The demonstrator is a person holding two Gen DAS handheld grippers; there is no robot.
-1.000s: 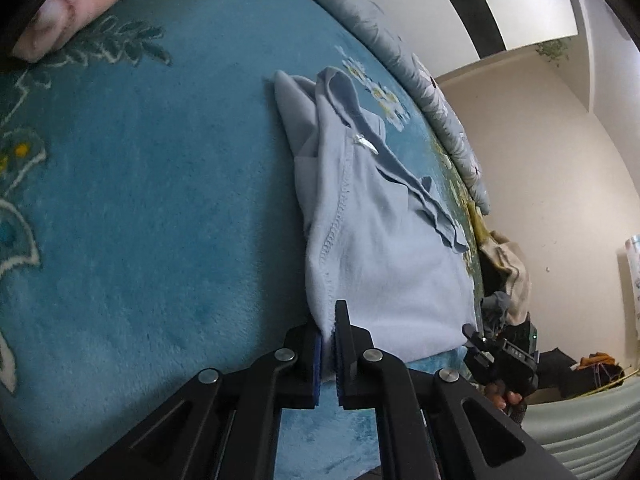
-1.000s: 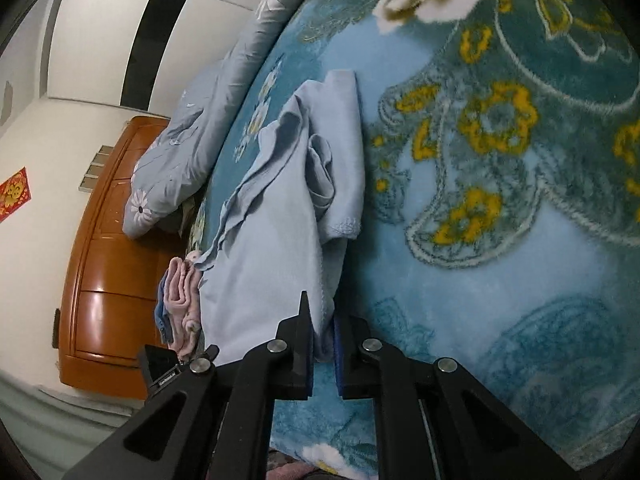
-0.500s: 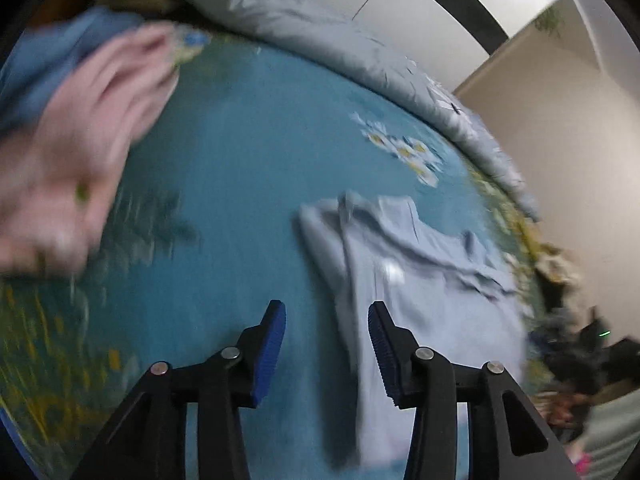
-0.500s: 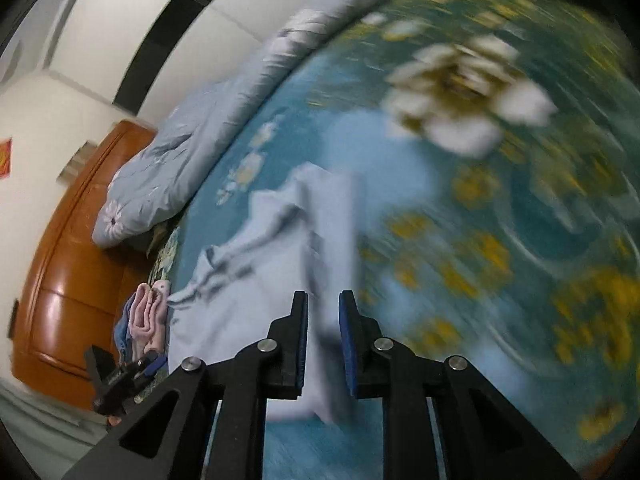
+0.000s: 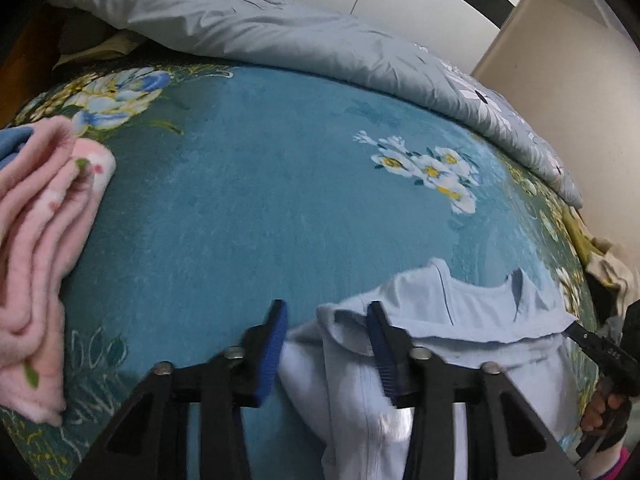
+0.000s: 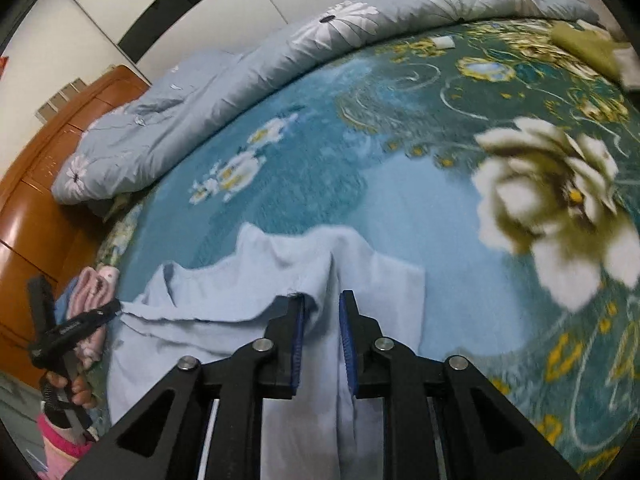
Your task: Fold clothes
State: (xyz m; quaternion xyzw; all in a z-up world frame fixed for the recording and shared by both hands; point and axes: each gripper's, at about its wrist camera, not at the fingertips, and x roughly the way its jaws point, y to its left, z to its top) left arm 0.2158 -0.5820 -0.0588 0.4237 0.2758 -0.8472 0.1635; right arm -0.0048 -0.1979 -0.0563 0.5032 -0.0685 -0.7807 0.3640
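The left gripper (image 5: 328,344) was closing, seemingly loose around the blue shirt (image 5: 480,320) (right gripper (image 6: 322,340) closing, pinching it); both corners needed lifting evenly.

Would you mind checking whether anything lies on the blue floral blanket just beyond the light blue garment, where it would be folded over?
Nothing visible does. The teal blanket beyond the light blue garment is bare up to the grey floral duvet; the folded pink cloth sits well off to the left side.

We see a pale blue shirt (image 5: 472,320) lying rumpled on the teal floral bed (image 5: 248,208). It seems partly folded, edges blurred.
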